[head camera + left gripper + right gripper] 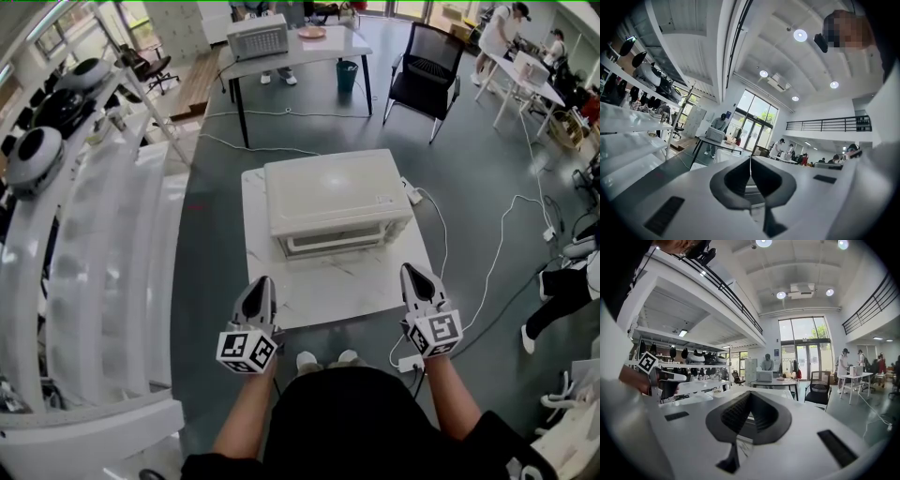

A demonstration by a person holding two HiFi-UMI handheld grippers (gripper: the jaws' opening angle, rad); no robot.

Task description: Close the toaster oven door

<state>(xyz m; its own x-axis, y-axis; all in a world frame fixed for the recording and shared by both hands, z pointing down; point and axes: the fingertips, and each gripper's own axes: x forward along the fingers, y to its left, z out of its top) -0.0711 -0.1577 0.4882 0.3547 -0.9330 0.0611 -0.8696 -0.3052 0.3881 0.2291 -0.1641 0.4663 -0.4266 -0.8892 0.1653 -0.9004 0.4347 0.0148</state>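
Since the view is steep, the door of the toaster oven (337, 202) barely shows.
Boxy white casing, veined white tabletop (349, 292); left claw (262, 281) and right claw (411, 269) pinched together, empty.

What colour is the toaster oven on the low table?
White. The toaster oven shows best in the head view.

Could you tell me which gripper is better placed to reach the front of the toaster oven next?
Left, but only narrowly. Both grippers are shut, empty and held by the near edge of the table. The left gripper looks slightly nearer the front of the toaster oven than the right gripper.
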